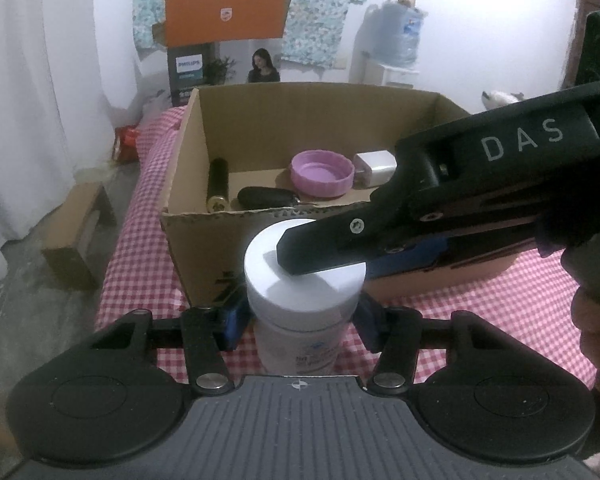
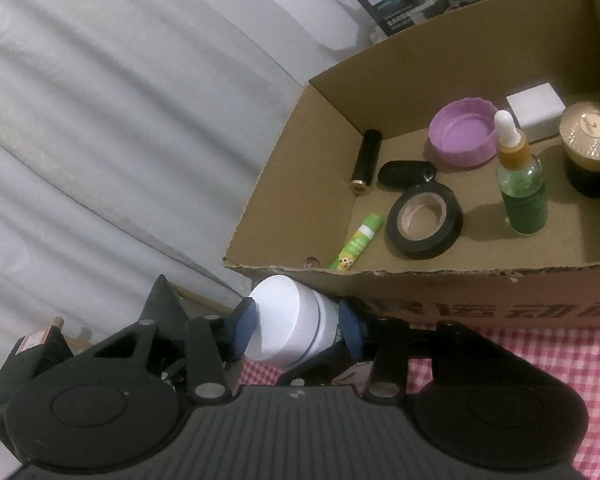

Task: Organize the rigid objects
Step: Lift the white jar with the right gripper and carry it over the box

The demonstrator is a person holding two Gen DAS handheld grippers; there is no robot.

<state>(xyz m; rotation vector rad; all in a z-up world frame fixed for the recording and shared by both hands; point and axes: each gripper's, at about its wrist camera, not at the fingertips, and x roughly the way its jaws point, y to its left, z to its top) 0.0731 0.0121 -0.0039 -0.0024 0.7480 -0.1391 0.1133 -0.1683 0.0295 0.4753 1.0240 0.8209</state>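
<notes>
A white-capped jar (image 1: 300, 292) stands on the checked cloth just in front of the open cardboard box (image 1: 180, 184). My left gripper (image 1: 300, 320) is shut on the jar's body below the cap. My right gripper (image 2: 296, 328) is shut on the jar's cap (image 2: 288, 320), coming in from the right; one of its fingers (image 1: 320, 248) lies across the cap top in the left wrist view. The box (image 2: 284, 168) holds a purple lid (image 2: 462, 132), black tape roll (image 2: 424, 220), green dropper bottle (image 2: 522, 184), gold-lidded jar (image 2: 590, 148), white cube (image 2: 536, 110), black tube (image 2: 366, 160), key fob (image 2: 404, 172) and green stick (image 2: 356, 246).
The red-checked cloth (image 1: 140, 248) covers the table. White curtains (image 2: 100, 120) hang at the left. A Philips carton (image 1: 188, 76) stands behind the box. A small cardboard box (image 1: 76, 236) lies on the floor at the left. A water bottle (image 1: 400, 32) stands at the back right.
</notes>
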